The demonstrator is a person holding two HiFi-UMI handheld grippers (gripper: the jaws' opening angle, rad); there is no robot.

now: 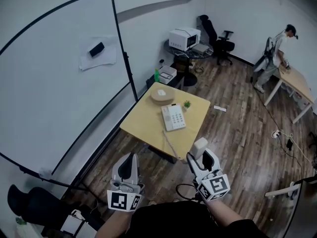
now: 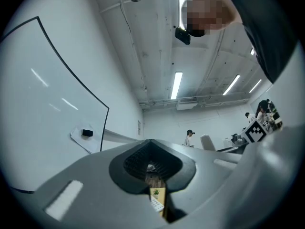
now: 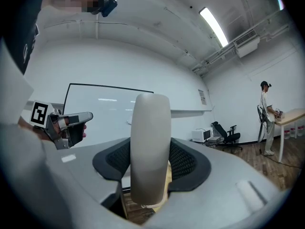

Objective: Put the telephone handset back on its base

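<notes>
Head view shows the right gripper (image 1: 199, 158) squeezing the pale grey plastic telephone handset (image 1: 200, 147), with the white push-button telephone base (image 1: 173, 117) at eleven o'clock on the yellow square table (image 1: 143, 124), nearer it than the closed, empty left gripper (image 1: 130, 168).

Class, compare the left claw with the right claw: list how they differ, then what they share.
The right claw grips the telephone handset; the left claw holds nothing. The right claw's jaws are spread by the handset; the left claw's jaws sit almost together. Both point toward the table.
</notes>
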